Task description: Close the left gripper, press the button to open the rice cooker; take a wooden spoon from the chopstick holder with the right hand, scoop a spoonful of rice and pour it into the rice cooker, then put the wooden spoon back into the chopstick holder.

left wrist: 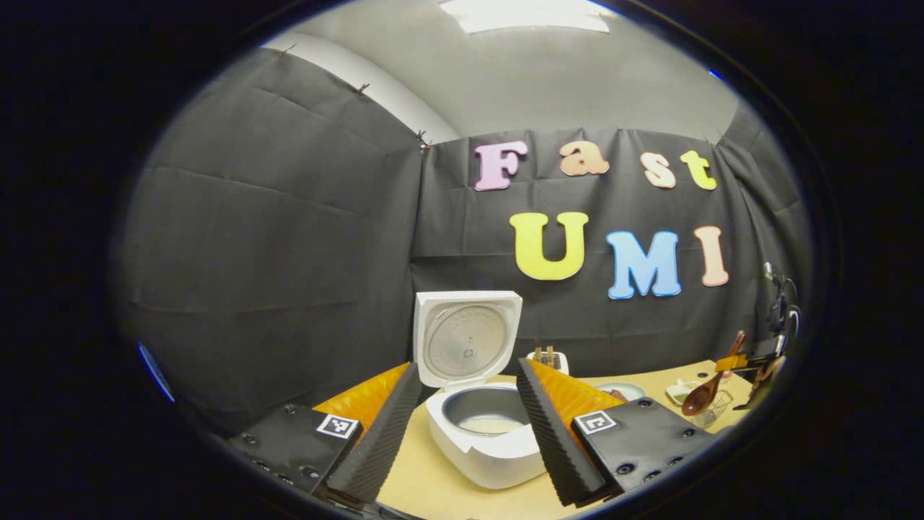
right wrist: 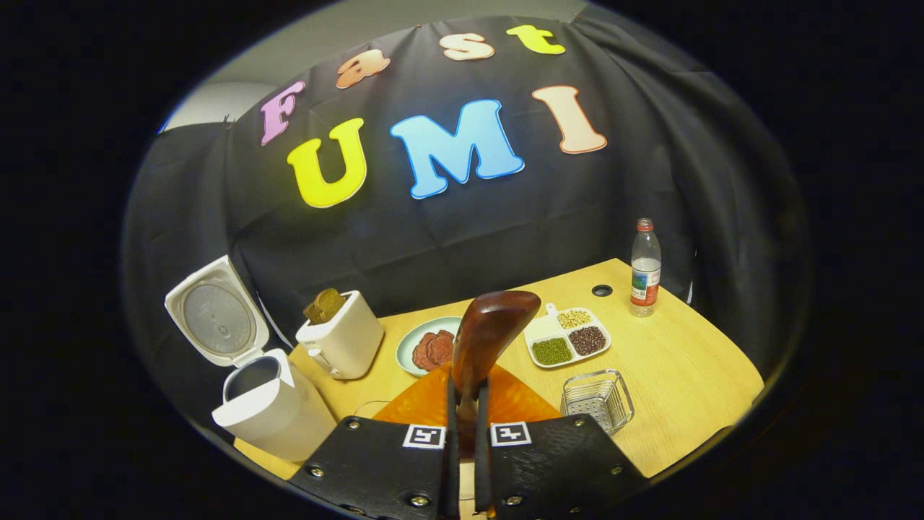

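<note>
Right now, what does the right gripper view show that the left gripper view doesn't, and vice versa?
Right gripper view alone: water bottle, the three grain compartments of the divided tray, the meat slices on the plate, the right gripper shut on the wooden spoon.
Left gripper view alone: the left gripper, open, and whitish contents at the cooker pot's bottom.
Both: open rice cooker, toaster, wire basket, spoon, table.
</note>
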Action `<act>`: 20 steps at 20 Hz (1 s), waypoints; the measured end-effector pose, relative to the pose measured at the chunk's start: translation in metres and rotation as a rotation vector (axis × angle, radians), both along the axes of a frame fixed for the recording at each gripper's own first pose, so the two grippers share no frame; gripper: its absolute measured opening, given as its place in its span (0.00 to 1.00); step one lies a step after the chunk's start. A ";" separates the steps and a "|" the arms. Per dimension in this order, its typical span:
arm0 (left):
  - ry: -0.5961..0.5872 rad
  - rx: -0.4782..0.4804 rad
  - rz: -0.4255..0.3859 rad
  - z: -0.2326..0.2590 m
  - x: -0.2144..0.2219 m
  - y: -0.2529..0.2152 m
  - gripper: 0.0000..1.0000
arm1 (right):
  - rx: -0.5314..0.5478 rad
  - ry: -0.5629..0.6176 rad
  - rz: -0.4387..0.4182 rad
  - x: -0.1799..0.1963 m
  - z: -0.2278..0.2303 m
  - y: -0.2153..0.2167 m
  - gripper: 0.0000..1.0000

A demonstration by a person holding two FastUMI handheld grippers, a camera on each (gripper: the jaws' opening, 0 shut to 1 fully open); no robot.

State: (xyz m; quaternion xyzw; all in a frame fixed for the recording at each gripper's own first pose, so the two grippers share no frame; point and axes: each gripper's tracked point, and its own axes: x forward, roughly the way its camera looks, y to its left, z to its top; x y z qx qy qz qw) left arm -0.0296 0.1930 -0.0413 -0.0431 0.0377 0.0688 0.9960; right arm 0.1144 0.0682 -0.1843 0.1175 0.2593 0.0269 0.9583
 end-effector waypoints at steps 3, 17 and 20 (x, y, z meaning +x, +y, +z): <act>0.008 0.009 0.008 -0.005 -0.001 0.015 0.93 | -0.080 0.027 0.008 -0.001 -0.024 0.006 0.08; 0.048 0.034 0.033 -0.023 -0.004 0.058 0.93 | -0.282 0.086 0.092 -0.012 -0.093 0.070 0.09; 0.048 0.027 0.027 -0.025 -0.004 0.061 0.93 | -0.201 0.100 0.109 -0.017 -0.094 0.092 0.08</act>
